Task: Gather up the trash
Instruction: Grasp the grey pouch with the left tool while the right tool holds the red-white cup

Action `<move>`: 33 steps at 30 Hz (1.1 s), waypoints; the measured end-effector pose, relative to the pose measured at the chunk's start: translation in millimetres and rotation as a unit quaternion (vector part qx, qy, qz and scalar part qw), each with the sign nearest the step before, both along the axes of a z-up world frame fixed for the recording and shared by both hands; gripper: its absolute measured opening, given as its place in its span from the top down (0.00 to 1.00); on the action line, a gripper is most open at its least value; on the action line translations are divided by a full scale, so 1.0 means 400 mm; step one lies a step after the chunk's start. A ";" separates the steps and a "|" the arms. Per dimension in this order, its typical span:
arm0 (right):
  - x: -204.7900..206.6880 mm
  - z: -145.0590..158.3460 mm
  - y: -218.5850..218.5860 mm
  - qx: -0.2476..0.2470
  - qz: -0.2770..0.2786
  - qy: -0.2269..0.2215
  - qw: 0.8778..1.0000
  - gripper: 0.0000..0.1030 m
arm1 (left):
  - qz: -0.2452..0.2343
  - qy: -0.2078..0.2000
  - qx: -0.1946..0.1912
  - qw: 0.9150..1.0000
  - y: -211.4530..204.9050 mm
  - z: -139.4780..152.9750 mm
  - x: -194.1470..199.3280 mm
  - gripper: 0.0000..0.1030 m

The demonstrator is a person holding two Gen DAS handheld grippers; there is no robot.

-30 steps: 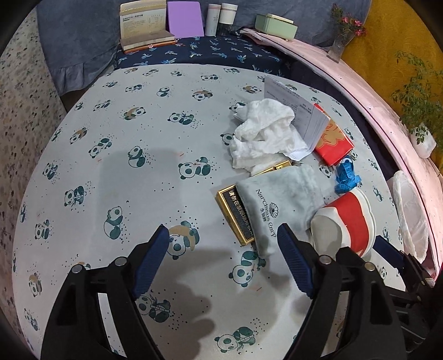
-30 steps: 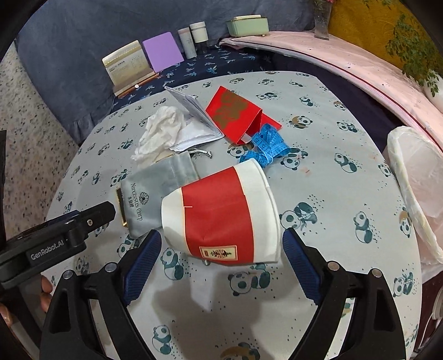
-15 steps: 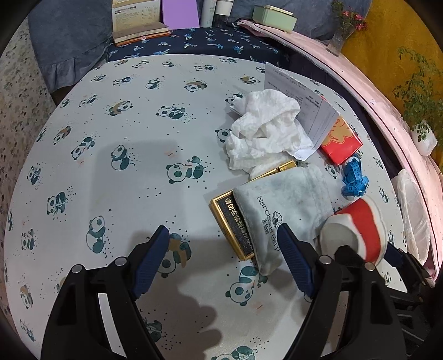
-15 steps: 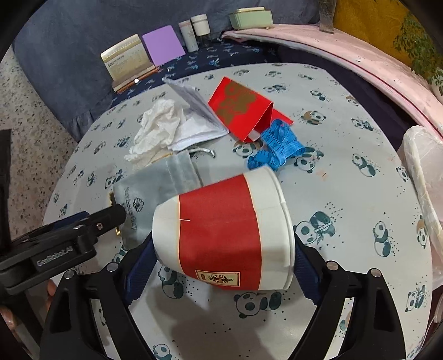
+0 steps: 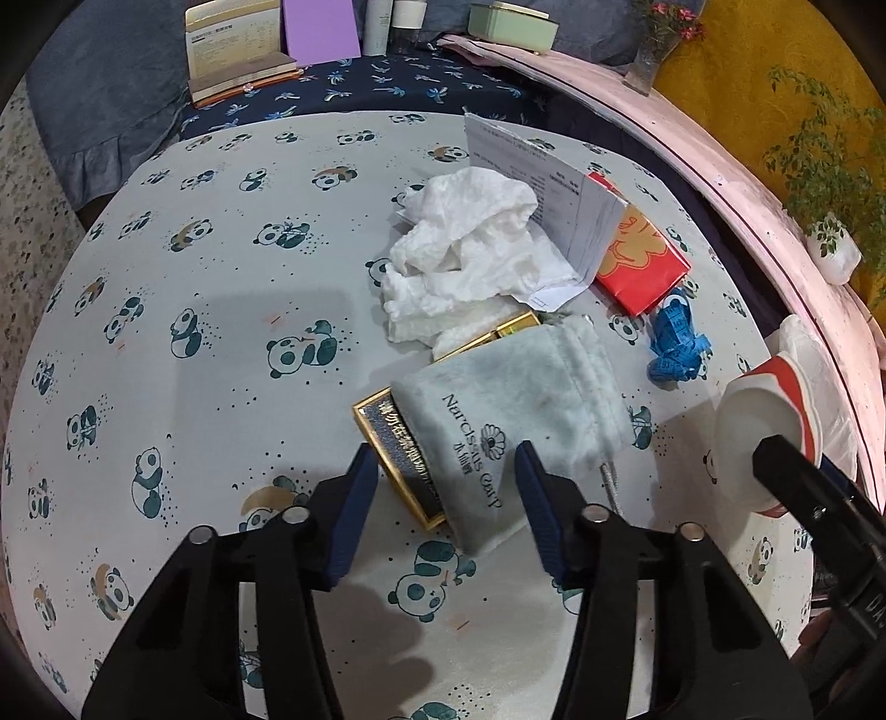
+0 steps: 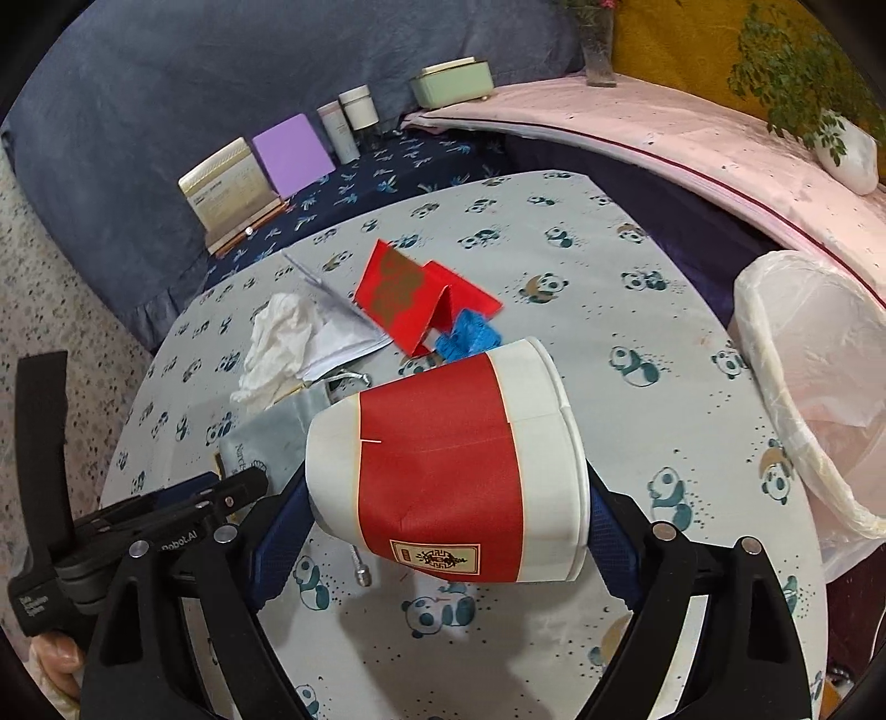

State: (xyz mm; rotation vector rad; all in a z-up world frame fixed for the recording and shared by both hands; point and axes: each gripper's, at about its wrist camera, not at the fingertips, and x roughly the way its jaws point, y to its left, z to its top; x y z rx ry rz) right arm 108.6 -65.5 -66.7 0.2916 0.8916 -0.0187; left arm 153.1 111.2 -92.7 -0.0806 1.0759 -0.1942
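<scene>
A round table is covered with a pale panda-print cloth (image 5: 221,343). Beyond its far edge a dark blue patterned surface (image 5: 354,88) is seen, on which an open booklet (image 5: 235,44), a purple card (image 5: 318,30) and two small jars (image 6: 349,119) stand; a pink ledge (image 6: 664,127) curves along the right.

At the right edge of the table a bin lined with a thin white bag (image 6: 819,399) is placed; its contents cannot be made out. On the cloth a grey drawstring pouch (image 5: 509,410) lies over a gold-edged box (image 5: 398,448), with crumpled white tissue (image 5: 470,255), folded printed paper (image 5: 554,188), a red envelope (image 5: 642,266) and a blue tape measure (image 5: 678,343) farther off.

The red-and-white paper cup (image 6: 448,476) is held on its side, clamped between the pads of the right gripper (image 6: 443,515), above the cloth and left of the bin. The left gripper (image 5: 443,493) is held partly open and empty, its fingers straddling the near end of the pouch and box.

Compared with a second ago, the cup has been lifted off the cloth and carried rightward, and the left gripper has been brought closer to the pouch.
</scene>
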 end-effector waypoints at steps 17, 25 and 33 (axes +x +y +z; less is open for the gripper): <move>-0.027 0.001 -0.023 0.008 -0.007 -0.003 1.000 0.19 | -0.017 0.002 -0.022 1.000 -0.004 0.022 -0.028 0.84; -0.031 0.001 -0.035 0.008 -0.010 -0.003 1.000 0.19 | -0.023 0.001 -0.004 1.000 -0.034 0.000 -0.013 0.82; -0.040 0.005 -0.052 0.013 -0.016 -0.006 1.000 0.19 | -0.038 -0.015 -0.005 0.999 -0.055 0.034 -0.026 0.96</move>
